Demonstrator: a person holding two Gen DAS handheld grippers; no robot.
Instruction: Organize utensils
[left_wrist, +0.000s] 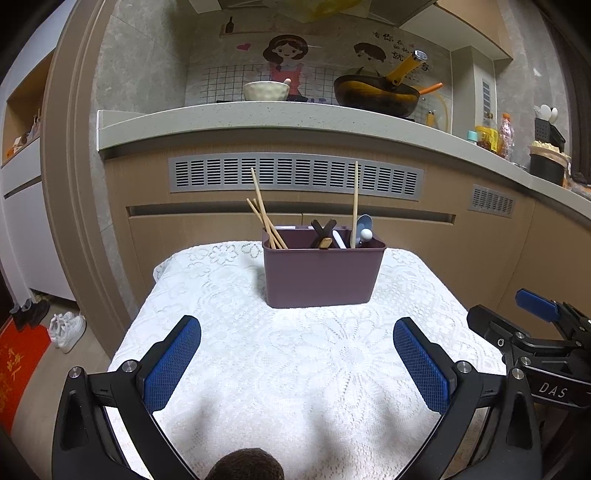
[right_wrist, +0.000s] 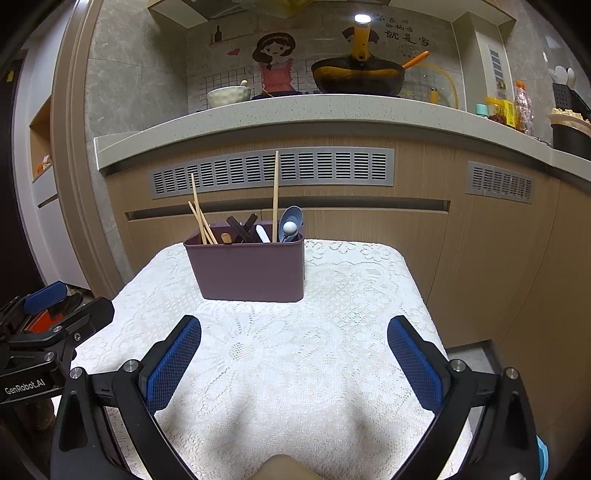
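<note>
Purple plastic holder (left_wrist: 321, 273), seen from your left gripper (left_wrist: 297, 363), stands dead ahead beyond spread, empty jaws, its utensils upright; from your right gripper (right_wrist: 293, 363), jaws likewise apart, it sits ahead and left, equally distant.

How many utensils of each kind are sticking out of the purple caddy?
In the purple caddy:
Light wooden chopsticks: 4
Dark utensils: 2
Spoons: 2
White handle: 1
Tan wooden tip: 1
Total: 10
</note>
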